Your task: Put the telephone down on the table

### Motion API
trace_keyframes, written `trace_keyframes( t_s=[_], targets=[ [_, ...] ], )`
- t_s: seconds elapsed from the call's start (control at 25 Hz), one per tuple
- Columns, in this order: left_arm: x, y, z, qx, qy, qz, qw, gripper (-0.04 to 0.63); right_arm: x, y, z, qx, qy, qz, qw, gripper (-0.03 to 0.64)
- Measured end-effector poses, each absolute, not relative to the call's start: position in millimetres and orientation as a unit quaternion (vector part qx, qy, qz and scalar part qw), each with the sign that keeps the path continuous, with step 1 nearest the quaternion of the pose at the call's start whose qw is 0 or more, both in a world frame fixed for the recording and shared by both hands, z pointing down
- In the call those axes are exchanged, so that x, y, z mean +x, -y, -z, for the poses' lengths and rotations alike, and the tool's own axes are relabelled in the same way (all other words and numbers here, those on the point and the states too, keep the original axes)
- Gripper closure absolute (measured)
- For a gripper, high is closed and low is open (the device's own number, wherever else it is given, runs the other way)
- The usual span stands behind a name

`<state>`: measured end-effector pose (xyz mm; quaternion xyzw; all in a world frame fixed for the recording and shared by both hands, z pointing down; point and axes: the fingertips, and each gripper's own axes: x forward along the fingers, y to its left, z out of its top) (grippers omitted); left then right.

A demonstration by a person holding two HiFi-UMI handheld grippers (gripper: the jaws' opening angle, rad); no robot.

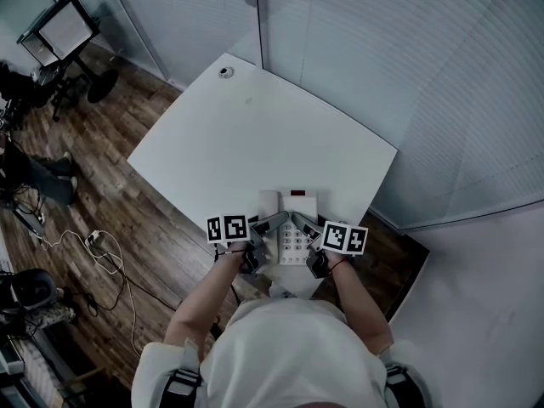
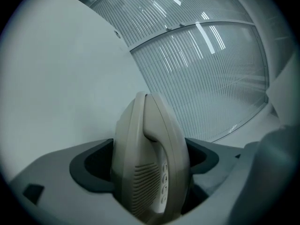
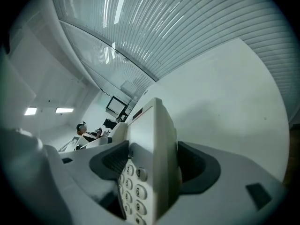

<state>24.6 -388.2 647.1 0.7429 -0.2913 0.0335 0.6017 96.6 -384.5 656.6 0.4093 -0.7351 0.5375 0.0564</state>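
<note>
You hold a cream telephone (image 1: 290, 215) between both tools at the 6 o'clock edge of the white tabletop (image 1: 255, 134), just in front of your body. Your left hand-held gripper (image 1: 270, 224) is clenched on the handset (image 2: 164, 135) side, at the phone's 9 o'clock. Your right hand-held gripper (image 1: 304, 225) is clenched on the keypad (image 3: 133, 191) side, at its 3 o'clock.

The phone is already over the tabletop, but no view shows whether its base touches the surface. The task looks nearly finished: what is left is to settle it flat and let go on both sides.

It lies face up. Its long axis runs from 6 to 12 o'clock, with the display end pointing away from you.
</note>
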Motion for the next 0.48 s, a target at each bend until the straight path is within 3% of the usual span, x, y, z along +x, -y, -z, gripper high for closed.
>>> trace_keyframes(
  t_s=[0.48],
  targets=[
    [21,405,-656,0.759,0.303,-0.049,0.574,0.169,92,399,-671,0.408,0.735,-0.540,0.041,0.290]
  ],
)
